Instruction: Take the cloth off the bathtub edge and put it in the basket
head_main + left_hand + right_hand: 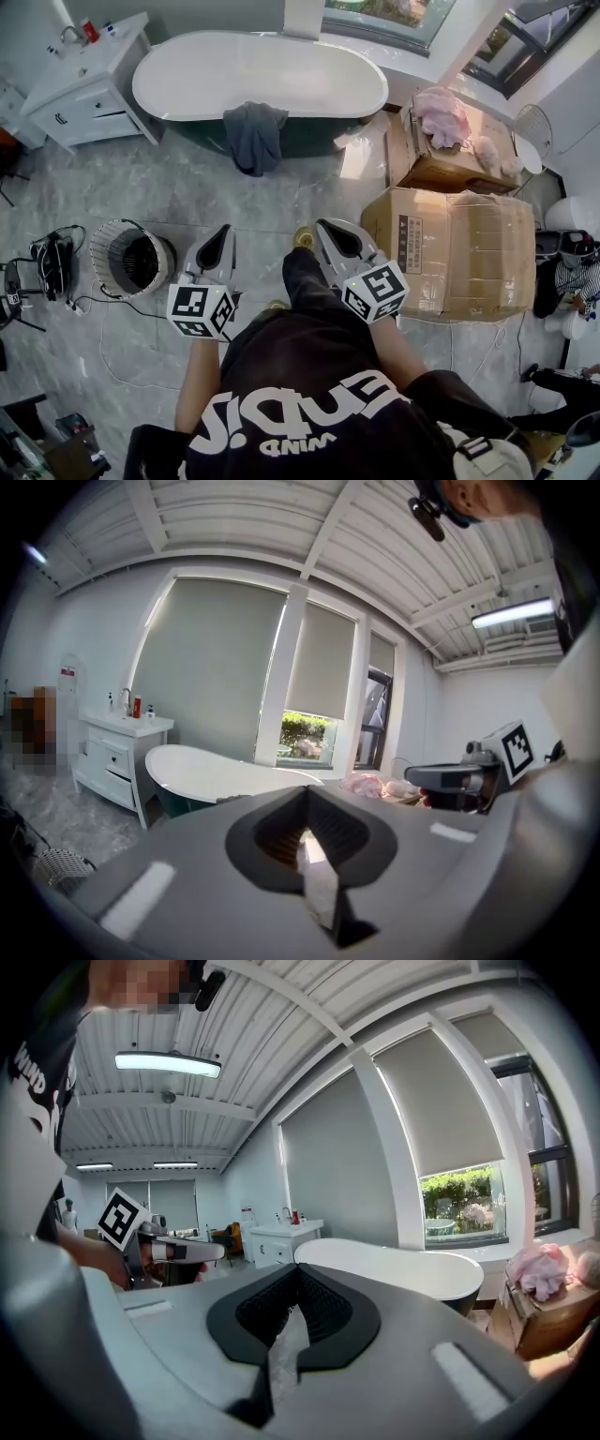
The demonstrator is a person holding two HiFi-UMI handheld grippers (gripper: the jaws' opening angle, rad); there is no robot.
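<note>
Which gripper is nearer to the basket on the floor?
Left. The left gripper hangs beside the basket; the right gripper is farther off, past the left one.

shirt point(309, 412): black, white lettering | left tongs point(225, 230), right tongs point(322, 225): grey, black-lined | cubes point(199, 311): square markers

A white vanity point(86, 89) and cardboard boxes point(459, 248) stand on grey marble floor point(187, 202).

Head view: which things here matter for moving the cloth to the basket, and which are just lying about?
For the job:
grey cloth, draped over the tub's edge
bathtub
basket on the floor
left gripper and right gripper, both shut and empty

Just lying about:
cardboard boxes
pink bundle on the farther box
white cabinet
black gear with cables
</note>
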